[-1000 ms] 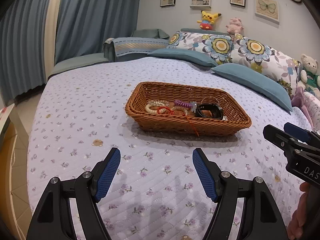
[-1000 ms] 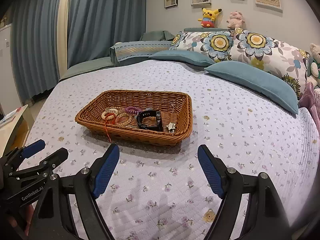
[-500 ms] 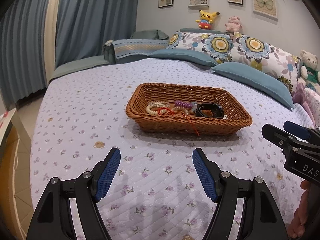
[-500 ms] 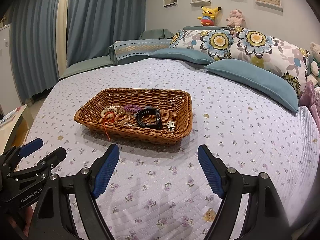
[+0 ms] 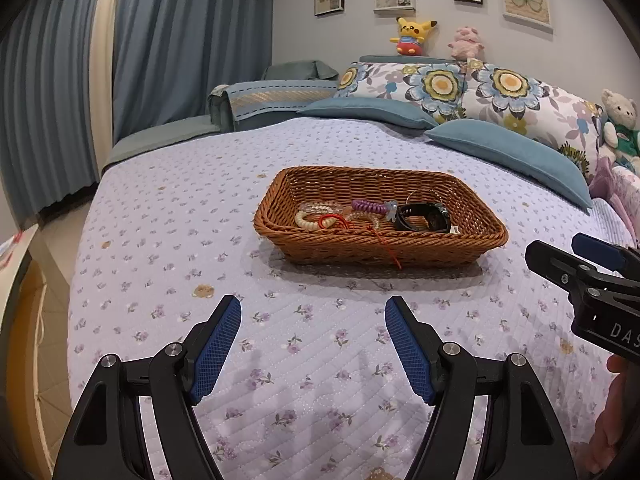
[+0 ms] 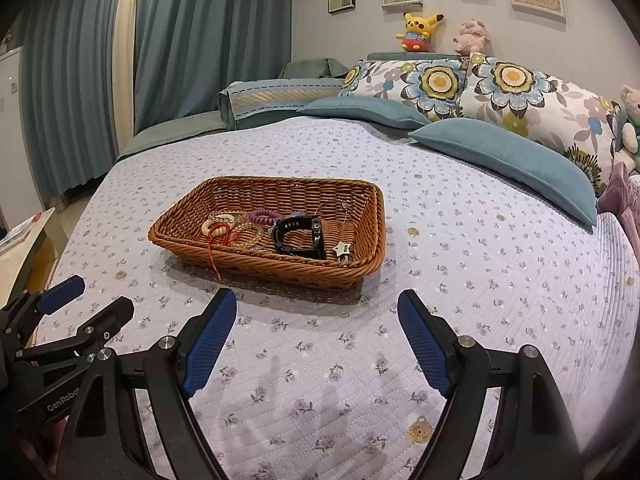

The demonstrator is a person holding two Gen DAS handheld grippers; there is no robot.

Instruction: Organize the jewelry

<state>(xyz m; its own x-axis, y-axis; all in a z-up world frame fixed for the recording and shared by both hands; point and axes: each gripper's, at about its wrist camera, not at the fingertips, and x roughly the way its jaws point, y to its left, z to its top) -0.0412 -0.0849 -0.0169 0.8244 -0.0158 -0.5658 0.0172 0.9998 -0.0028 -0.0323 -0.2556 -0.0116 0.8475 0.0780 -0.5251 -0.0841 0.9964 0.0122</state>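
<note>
On the bed, both tools, left tool [image 5: 313, 322] and right tool [image 6: 316, 316], gape empty; that red cord [image 6: 214, 258] draped over the basket [image 6: 374, 220] rim could snag, dragging tangled bracelets [image 6: 228, 226] out.

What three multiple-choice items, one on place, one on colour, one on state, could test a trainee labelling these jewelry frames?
1. Where does the black watch lie?
A. in the brown woven wicker basket
B. on the quilt
C. on a pillow

2. What colour is the coiled hair tie?
A. green
B. purple
C. white

3. How is the left gripper?
A. shut on a cord
B. shut, empty
C. open, empty

Key: 1 A, basket walls surround it; 2 B, its coils look purple; 3 C, its blue pads stand apart over bare quilt.
</note>
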